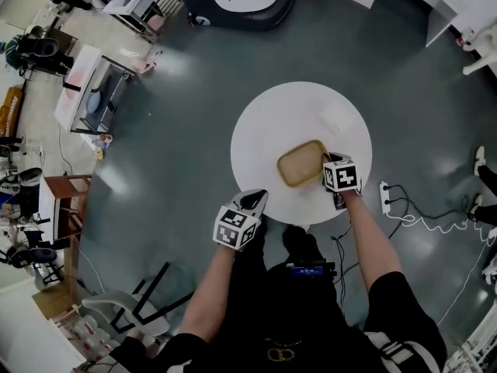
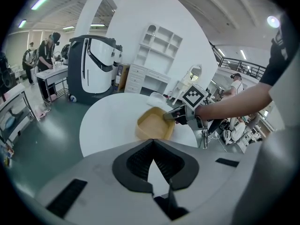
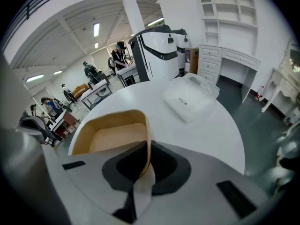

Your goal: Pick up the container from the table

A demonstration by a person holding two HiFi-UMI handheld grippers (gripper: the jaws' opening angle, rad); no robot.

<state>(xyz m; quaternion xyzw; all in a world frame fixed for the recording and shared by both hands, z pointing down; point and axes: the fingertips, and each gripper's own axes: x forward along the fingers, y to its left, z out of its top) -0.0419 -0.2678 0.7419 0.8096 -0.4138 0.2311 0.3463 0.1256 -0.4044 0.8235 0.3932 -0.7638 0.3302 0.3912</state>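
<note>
Right gripper is clamped on the container, pinching its near wall: grip made! The container sits near the middle of the table (lifted or not, I can't tell), so the lift is what's left. Left gripper hangs at the table's edge, jaws together, empty.

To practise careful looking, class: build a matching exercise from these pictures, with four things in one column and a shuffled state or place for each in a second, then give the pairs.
Things
1. left tongs
2. right tongs
3. container
4. clear packet

States
A. lies flat on the white table, touched by nothing
B. tan, open-topped, gripped by one wall
C. shut, holding nothing
D. clamped on a thin tan wall

Pairs: 1-C, 2-D, 3-B, 4-A
</note>
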